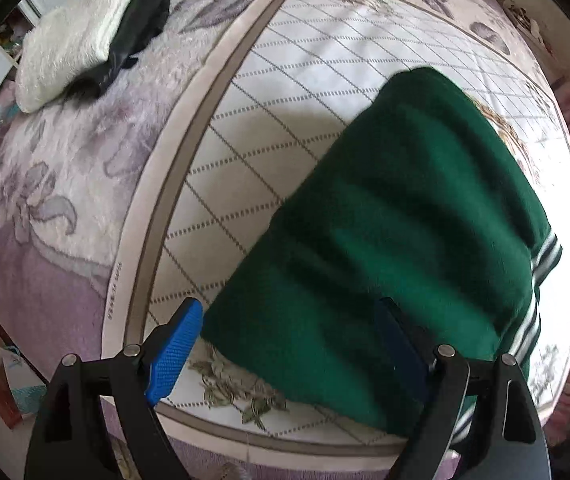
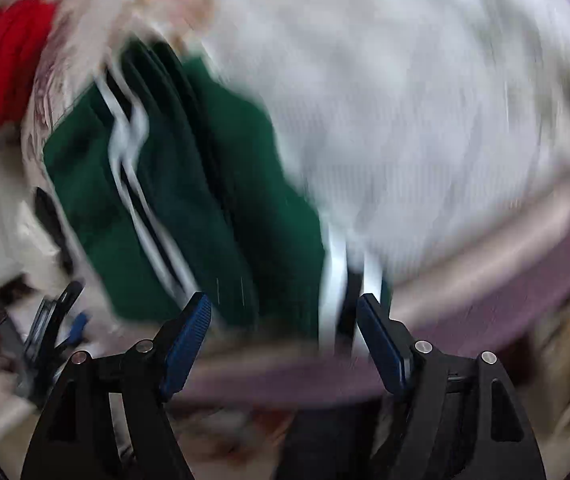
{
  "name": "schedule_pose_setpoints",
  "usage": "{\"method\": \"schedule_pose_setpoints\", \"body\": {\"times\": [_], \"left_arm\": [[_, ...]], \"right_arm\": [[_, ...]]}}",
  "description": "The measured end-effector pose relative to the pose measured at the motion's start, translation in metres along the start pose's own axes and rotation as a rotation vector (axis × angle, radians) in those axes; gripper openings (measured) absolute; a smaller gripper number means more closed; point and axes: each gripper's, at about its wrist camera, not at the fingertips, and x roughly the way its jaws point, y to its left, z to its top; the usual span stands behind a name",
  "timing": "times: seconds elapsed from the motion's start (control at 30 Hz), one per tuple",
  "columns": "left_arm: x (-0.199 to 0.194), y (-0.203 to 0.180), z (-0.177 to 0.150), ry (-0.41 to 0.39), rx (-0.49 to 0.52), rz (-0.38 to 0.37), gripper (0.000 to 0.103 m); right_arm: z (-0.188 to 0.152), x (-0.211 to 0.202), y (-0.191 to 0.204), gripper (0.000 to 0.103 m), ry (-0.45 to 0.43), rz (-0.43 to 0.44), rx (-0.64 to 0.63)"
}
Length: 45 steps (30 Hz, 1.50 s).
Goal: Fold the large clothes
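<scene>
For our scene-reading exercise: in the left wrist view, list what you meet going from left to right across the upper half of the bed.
White fluffy pillow → black garment lying against it → checked mat → green garment.

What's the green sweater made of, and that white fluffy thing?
The green sweater looks like soft knitted wool or fleece: matte, slightly fuzzy, with striped ribbed trim. The white fluffy thing, maybe a folded blanket or cushion, looks like long-pile plush or fake fur, with shaggy strands at its edges.

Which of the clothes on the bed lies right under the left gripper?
The dark green white-striped knit garment; the fluffy white one and black one lie far off.
</scene>
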Motion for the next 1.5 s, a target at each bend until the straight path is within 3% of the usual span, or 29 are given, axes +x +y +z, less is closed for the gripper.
{"method": "schedule_pose_setpoints", "body": {"times": [0.07,0.13,0.23,0.27,0.3,0.47,0.57,0.67,0.77,0.9,1.03,1.1,1.27,1.33,1.5], "left_arm": [[0.000,-0.001,-0.004,0.001,0.023,0.007,0.088],[0.003,-0.002,-0.005,0.003,0.044,0.020,0.088],[0.004,0.003,-0.002,0.006,0.043,0.029,0.088],[0.003,0.005,0.000,-0.006,0.043,0.025,0.088],[0.001,0.006,0.002,-0.019,0.043,0.024,0.088],[0.010,0.012,0.014,-0.013,-0.015,-0.044,0.088],[0.019,0.016,0.019,0.030,-0.087,-0.121,0.088],[0.020,0.015,0.018,0.033,-0.116,-0.149,0.088],[0.025,0.011,0.018,0.028,-0.125,-0.170,0.088],[0.036,0.007,0.022,0.023,-0.137,-0.199,0.088],[0.048,0.010,0.031,0.004,-0.140,-0.216,0.088],[0.058,0.016,0.034,0.016,-0.173,-0.250,0.088],[0.085,0.030,0.047,0.031,-0.254,-0.417,0.089],[0.091,0.028,0.055,0.013,-0.239,-0.471,0.089],[0.094,0.022,0.070,-0.021,-0.195,-0.538,0.089]], "right_arm": [[-0.018,0.044,-0.024,0.077,0.153,0.114,0.113],[-0.020,0.078,-0.040,0.077,0.204,0.168,0.178],[0.002,0.087,-0.044,0.073,0.073,0.123,0.130],[0.017,0.078,-0.039,0.072,-0.033,0.120,0.084],[0.025,0.072,-0.037,0.072,-0.080,0.128,0.074],[0.080,0.028,-0.030,0.074,-0.303,0.261,0.029],[0.089,0.004,-0.035,0.074,-0.354,0.308,0.024],[0.079,-0.003,-0.048,0.074,-0.354,0.323,0.067],[0.058,0.011,-0.056,0.079,-0.330,0.427,0.093],[0.056,0.058,-0.039,0.089,-0.236,0.514,0.044],[0.069,0.096,-0.008,0.099,-0.230,0.571,-0.026],[0.071,0.098,0.001,0.102,-0.267,0.592,-0.036],[0.084,0.098,0.013,0.103,-0.314,0.655,-0.014],[0.091,0.098,0.021,0.103,-0.322,0.661,-0.023],[0.090,0.092,0.034,0.099,-0.297,0.583,-0.087]]}}
